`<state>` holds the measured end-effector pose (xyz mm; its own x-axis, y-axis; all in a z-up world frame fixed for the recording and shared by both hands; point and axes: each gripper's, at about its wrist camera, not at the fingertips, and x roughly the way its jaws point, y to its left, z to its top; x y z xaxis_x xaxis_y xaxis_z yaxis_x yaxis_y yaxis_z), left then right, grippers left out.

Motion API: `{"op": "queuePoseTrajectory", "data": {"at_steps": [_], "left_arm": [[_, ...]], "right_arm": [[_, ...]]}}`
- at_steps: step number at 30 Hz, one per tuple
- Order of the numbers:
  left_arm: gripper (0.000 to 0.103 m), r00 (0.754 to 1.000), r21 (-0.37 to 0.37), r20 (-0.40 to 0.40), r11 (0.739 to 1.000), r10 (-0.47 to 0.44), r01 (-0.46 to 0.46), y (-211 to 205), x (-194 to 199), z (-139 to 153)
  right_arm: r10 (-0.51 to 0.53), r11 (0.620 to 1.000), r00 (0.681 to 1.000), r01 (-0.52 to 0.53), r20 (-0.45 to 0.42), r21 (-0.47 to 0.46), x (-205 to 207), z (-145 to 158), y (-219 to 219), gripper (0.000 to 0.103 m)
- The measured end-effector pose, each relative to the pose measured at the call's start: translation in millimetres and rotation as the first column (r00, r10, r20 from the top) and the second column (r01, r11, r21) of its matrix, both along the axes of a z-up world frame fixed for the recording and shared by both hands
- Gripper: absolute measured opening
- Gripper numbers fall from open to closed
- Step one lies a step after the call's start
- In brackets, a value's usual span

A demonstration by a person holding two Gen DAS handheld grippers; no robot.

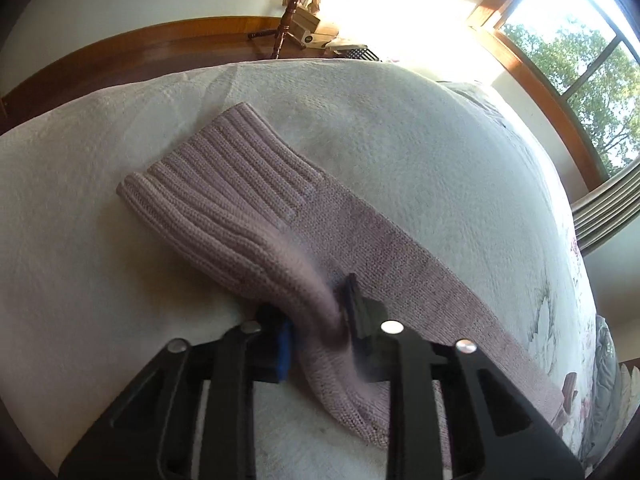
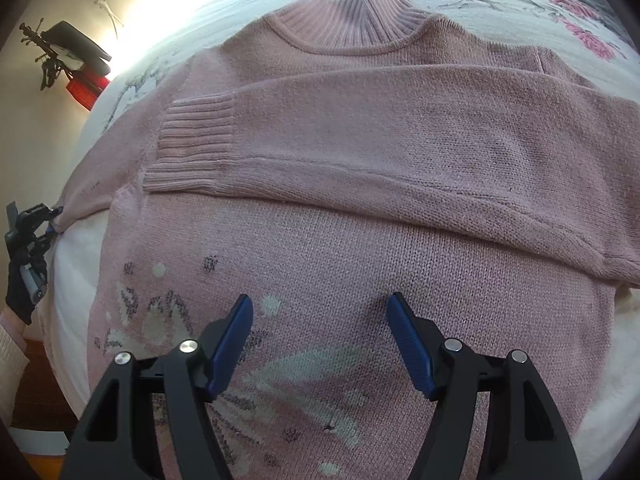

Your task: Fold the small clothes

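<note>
One pink sweater [image 2: 360, 208] lay on one bed [image 1: 440, 152].
Left gripper [image 1: 320, 324] pinched its sleeve [image 1: 248, 200] tightly; right gripper [image 2: 320, 344] hovered wide apart, holding nothing.

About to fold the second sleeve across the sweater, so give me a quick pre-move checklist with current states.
1. Left gripper shut on the sleeve: ok.
2. Right gripper open, holding nothing: ok.
3. Other sleeve already lying across the sweater chest: ok.
4. Held sleeve free of twists: not ok, it bunches at the jaws.
5. Sweater body flat on the bed: ok.
6. Hem aligned: cannot tell, out of view.
</note>
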<state>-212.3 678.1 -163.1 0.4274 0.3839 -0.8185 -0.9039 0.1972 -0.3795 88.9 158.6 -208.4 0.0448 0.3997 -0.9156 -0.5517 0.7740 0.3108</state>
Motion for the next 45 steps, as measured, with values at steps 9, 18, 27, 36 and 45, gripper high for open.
{"op": "queuePoseTrajectory", "data": {"at_steps": [9,18,27,36,45], "left_arm": [[0.009,0.956,0.157,0.072,0.95,-0.284,0.27,-89,76,70],[0.009,0.839,0.214,0.133,0.842,-0.528,0.496,-202,172,77],[0.009,0.725,0.152,0.146,0.739,-0.674,0.656,-295,230,30],[0.014,0.719,0.022,0.074,0.722,-0.691,0.691,-300,230,-29],[0.038,0.605,-0.012,0.146,0.61,-0.783,0.792,-301,182,-8]], "right_arm": [[-0.028,1.0,1.0,0.028,0.011,-0.003,-1,7,-24,0.07],[-0.078,0.997,0.997,0.077,0.005,0.004,2,9,-56,0.07],[-0.093,0.996,0.996,0.093,-0.003,-0.002,4,6,-72,0.07],[-0.091,0.996,0.996,0.091,-0.011,-0.01,6,3,-69,0.07],[-0.081,0.997,0.996,0.082,-0.024,0.016,17,14,-45,0.072]]}}
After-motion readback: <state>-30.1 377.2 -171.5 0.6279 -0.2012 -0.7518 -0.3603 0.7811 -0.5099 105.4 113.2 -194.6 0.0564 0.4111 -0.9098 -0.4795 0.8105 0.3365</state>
